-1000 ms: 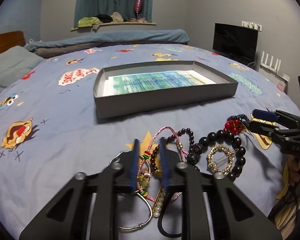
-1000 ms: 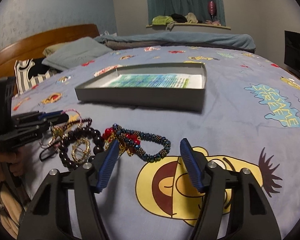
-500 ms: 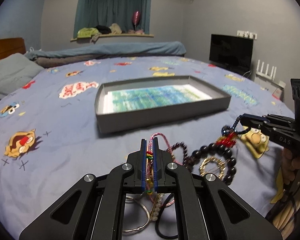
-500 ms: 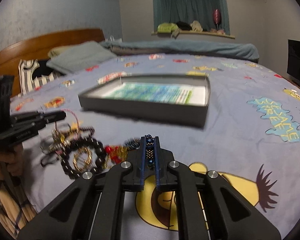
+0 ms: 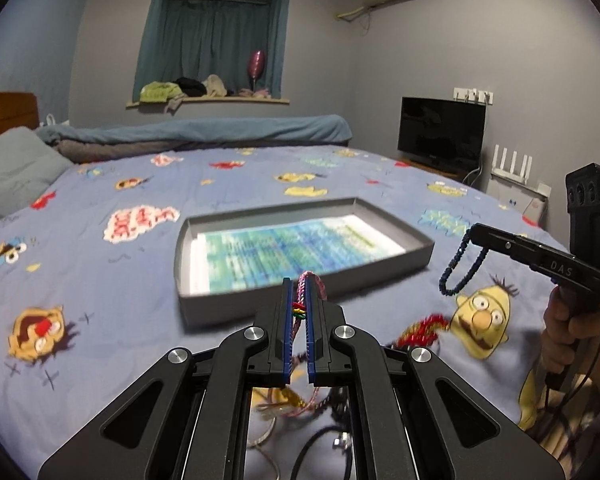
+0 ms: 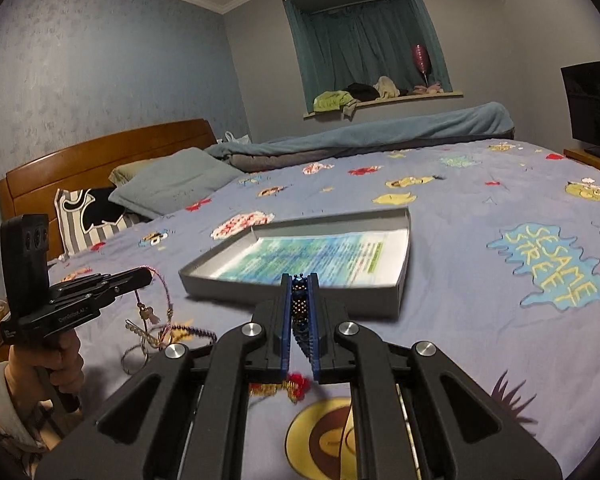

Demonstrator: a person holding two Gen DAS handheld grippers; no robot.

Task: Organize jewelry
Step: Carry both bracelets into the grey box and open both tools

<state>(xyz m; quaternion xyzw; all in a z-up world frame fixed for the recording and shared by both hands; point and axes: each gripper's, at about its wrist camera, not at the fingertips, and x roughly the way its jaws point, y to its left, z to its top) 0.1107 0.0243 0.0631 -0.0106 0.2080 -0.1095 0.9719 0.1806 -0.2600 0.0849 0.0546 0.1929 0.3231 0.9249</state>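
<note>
The left gripper (image 5: pixel 299 300) is clenched on a pink braided cord bracelet (image 5: pixel 312 285), whose loop pokes out past the fingertips while its tail hangs below. The right gripper (image 6: pixel 300 300) is clamped on a dark blue beaded bracelet (image 5: pixel 460 266), which dangles as a loop from its tips in the left wrist view. The grey tray (image 5: pixel 420 254) lies on the bed (image 5: pixel 100 272) straight ahead of both grippers and lower than them, its long axis running across their line of pointing. The near wall of the tray sits just beyond the left gripper's tips, so I judge the left hand slightly nearer to a drop. The remaining jewelry stays on the bed beneath the grippers.
</note>
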